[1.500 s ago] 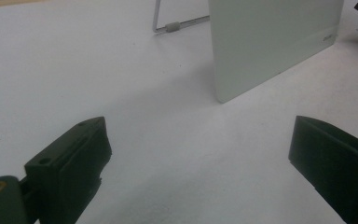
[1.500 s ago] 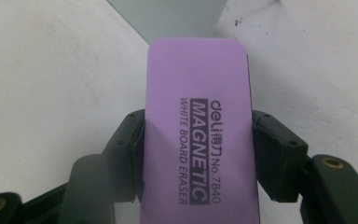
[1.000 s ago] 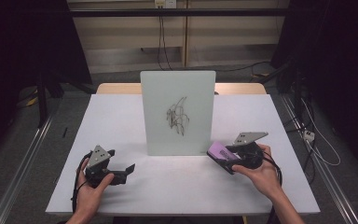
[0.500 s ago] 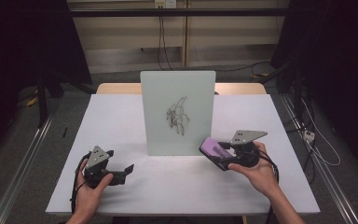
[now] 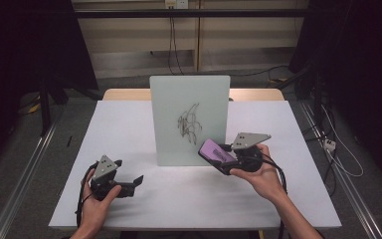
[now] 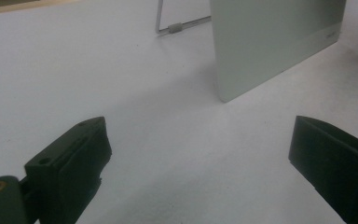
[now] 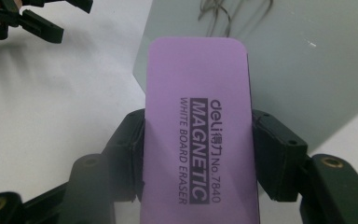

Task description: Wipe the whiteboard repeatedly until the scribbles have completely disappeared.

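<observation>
Right gripper (image 5: pixel 218 158), centre-right of the high view, clamps a purple eraser (image 5: pixel 215 152) just before the board's (image 5: pixel 189 99) lower right corner. Left gripper (image 5: pixel 135 182), lower left, jaws wide, nothing between them.

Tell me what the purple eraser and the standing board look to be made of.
Eraser: probably smooth matt plastic, judging by its even purple face, rounded corners and crisp printed lettering. Board: likely a glossy coated or glass-like whiteboard panel; the pale surface shows a small glint and carries marker scribbles.

The purple eraser (image 7: pixel 198 135) reads "deli" — "MAGNETIC WHITE BOARD ERASER" — and "No.7840".
</observation>
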Demonstrator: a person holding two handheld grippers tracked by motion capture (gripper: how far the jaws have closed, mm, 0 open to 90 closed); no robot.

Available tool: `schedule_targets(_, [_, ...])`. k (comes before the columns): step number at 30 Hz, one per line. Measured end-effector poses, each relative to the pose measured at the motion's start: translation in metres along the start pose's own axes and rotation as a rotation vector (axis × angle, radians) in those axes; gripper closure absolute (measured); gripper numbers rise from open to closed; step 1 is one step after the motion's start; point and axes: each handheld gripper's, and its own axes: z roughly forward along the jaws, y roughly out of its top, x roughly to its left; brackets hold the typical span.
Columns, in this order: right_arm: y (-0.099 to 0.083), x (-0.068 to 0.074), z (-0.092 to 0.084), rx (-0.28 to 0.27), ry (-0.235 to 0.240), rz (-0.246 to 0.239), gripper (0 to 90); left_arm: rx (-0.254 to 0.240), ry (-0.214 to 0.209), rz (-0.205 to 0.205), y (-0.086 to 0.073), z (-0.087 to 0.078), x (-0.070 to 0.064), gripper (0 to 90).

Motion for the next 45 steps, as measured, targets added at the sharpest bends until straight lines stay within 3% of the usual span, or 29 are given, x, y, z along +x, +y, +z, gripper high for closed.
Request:
schedule_targets(5, [0.015,-0.002,0.005,-0.046,0.028,-0.019,41.9,-0.004,0.009,-0.015,-0.001,-0.001,0.002,4.9])
schedule_targets(25, [0.067,-0.018,0.005,-0.171,0.004,-0.031,42.0,-0.001,0.008,-0.028,-0.002,-0.001,0.004,4.9])
schedule_targets(36, [0.093,-0.029,0.0,-0.206,-0.029,-0.075,42.0,-0.003,0.016,-0.021,-0.001,-0.002,0.003,4.9])
schedule_targets(45, [0.107,-0.034,0.005,-0.159,-0.054,-0.116,42.0,-0.006,0.022,-0.027,-0.002,-0.005,0.002,4.9])
